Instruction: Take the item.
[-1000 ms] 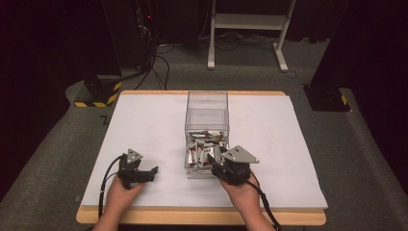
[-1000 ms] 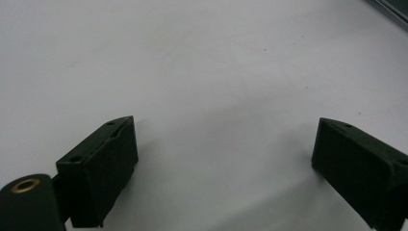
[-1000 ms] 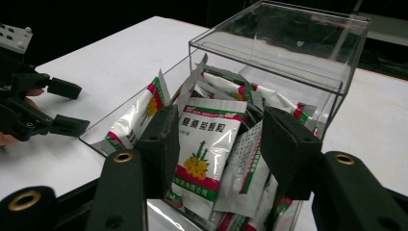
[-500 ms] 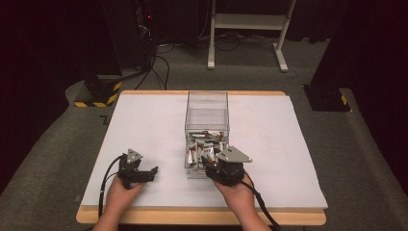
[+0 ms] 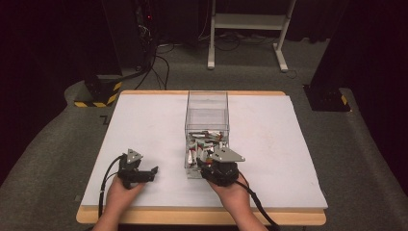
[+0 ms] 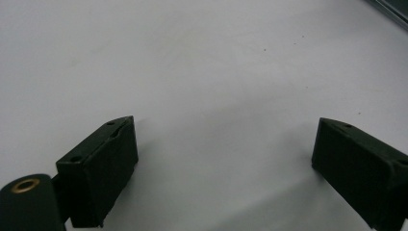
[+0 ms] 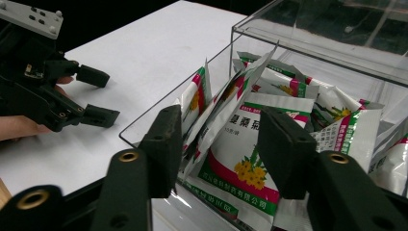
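**Black claws, brass-ringed pivots**

Each claw, the left claw (image 5: 144, 173) and the right claw (image 7: 219, 149), is black, with 2 blocky rectangular jaws, brass-ringed holes at the pivots, a grey 3-cornered plate (image 5: 227, 155) with small holes, and a black cable (image 5: 107, 179). Forearms bare.

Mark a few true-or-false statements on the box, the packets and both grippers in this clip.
1. The clear box holds printed packets. True.
2. The right gripper is clamped shut on a packet. False: its jaws stand apart, a packet between them.
3. The left gripper is open over bare white table. True.
4. The left gripper reaches into the box. False: it sits on the table, left of the box.
5. The packets fill the box to its rim. False: they lie low at its near end.
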`<state>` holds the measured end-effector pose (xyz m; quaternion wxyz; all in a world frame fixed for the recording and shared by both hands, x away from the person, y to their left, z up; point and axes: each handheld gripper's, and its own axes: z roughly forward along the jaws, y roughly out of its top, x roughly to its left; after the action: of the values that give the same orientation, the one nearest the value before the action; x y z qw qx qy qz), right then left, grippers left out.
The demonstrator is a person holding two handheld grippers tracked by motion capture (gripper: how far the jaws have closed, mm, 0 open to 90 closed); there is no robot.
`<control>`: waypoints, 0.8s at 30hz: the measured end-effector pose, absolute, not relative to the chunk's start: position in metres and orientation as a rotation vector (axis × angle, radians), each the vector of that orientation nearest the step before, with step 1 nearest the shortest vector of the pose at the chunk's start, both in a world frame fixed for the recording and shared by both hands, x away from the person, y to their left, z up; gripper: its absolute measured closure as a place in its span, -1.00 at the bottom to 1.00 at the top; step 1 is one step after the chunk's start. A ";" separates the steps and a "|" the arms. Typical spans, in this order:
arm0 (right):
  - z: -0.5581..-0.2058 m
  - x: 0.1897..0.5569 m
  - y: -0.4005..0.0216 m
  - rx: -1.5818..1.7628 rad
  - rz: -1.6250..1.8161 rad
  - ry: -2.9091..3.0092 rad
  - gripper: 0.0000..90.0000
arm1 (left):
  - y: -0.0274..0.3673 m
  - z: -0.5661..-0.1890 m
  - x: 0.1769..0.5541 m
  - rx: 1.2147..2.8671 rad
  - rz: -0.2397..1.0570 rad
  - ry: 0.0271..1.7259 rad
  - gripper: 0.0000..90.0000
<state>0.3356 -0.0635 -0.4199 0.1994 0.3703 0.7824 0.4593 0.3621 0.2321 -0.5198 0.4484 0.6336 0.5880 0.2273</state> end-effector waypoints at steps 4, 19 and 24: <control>-0.422 0.337 -0.063 1.039 1.279 2.205 0.32 | 0.232 -0.520 0.362 1.573 0.563 1.453 -0.80; -0.427 0.339 -0.066 1.062 1.315 2.215 0.79 | 0.233 -0.520 0.362 1.578 0.565 1.451 -0.80; -0.426 0.336 -0.069 1.065 1.328 2.191 0.93 | 0.233 -0.520 0.362 1.575 0.564 1.452 -0.80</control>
<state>0.3365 -0.0685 -0.4260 0.1826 0.3775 0.7763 0.4706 0.3621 0.2326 -0.5197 0.4468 0.6361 0.5863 0.2278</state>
